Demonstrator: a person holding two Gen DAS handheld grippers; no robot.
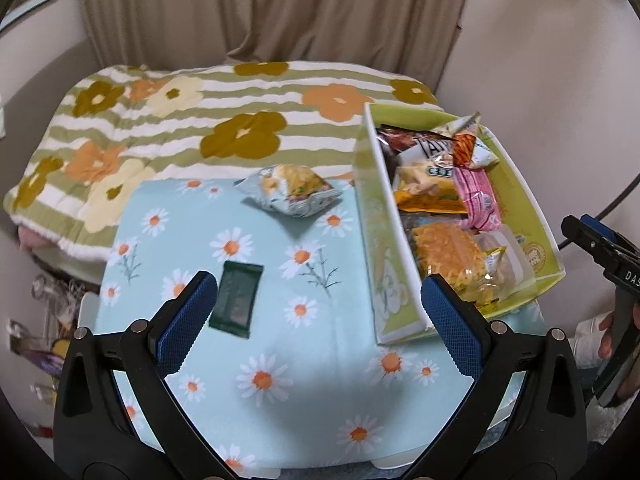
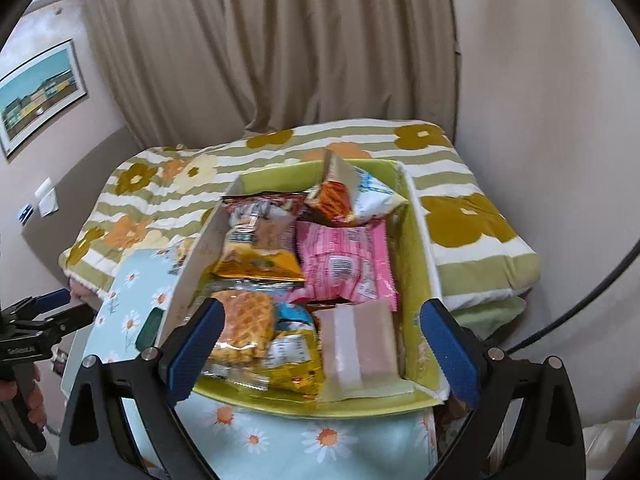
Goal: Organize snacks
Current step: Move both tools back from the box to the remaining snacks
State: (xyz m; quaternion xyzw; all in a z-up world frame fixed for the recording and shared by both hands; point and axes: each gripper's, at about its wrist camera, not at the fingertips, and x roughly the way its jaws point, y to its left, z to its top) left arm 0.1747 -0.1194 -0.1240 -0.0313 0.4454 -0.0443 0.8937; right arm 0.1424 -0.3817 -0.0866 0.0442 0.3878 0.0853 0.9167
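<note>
A green box [image 1: 538, 236] on the right of the daisy-print table holds several snack packets; it fills the middle of the right wrist view [image 2: 416, 240]. A dark green packet [image 1: 237, 298] and a silver chip bag [image 1: 290, 189] lie loose on the cloth. My left gripper [image 1: 320, 320] is open and empty, above the table, with the dark green packet just beyond its left finger. My right gripper [image 2: 322, 344] is open and empty, over the near end of the box, above a pale pink packet [image 2: 356, 348]. It also shows at the right edge of the left wrist view [image 1: 600, 252].
A bed with a flowered striped blanket [image 1: 180, 120] lies behind the table, with a beige curtain [image 1: 280, 4] beyond. Clutter sits on the floor at the left [image 1: 48, 320]. A black cable [image 2: 580, 300] runs at the right.
</note>
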